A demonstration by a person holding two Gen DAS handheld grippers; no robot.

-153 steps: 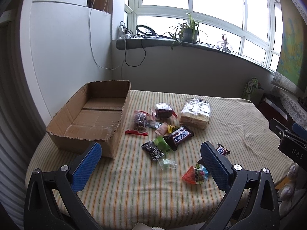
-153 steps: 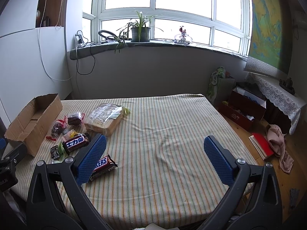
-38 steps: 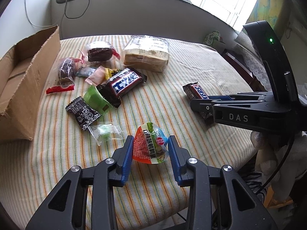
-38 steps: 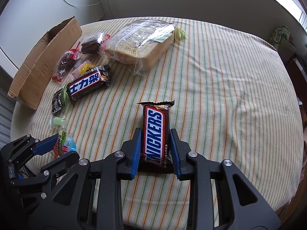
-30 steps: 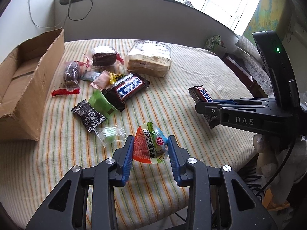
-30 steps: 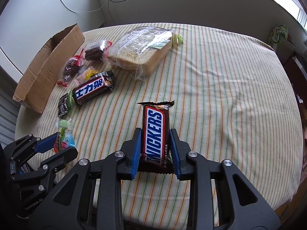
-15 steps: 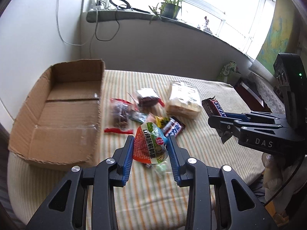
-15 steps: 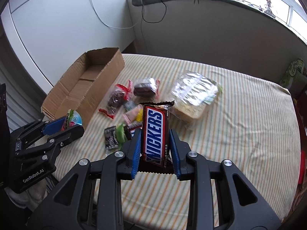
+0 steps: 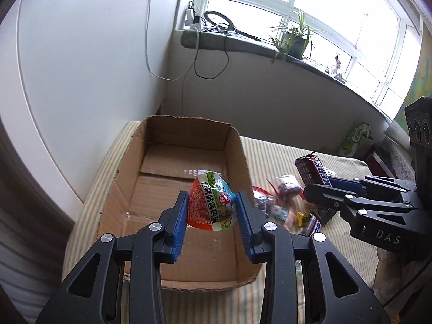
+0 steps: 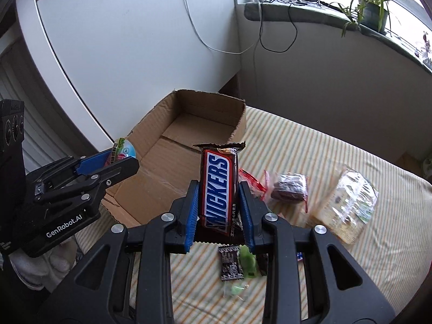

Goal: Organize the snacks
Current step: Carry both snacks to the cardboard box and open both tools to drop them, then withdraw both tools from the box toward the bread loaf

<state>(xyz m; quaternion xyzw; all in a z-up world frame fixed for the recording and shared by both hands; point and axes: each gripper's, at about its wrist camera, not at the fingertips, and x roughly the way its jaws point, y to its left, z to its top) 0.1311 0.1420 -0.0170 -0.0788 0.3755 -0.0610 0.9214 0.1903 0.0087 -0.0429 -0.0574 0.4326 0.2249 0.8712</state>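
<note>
The cardboard box [image 9: 186,178] on the striped tabletop [image 10: 337,162] holds nothing. The left hand-held gripper [image 9: 212,216] clenches a jelly cup [image 9: 212,206] above it; the right hand-held gripper [image 10: 218,213] grasps a Snickers bar [image 10: 218,189] beside the box's right wall.

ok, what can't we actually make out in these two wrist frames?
- Cardboard box floor, left wrist view: partly hidden behind the left gripper and its snack cup.
- Small packets, right wrist view: cut off by the right gripper holding the Snickers bar.
- Bread bag: motion-blurred, label unreadable.
</note>
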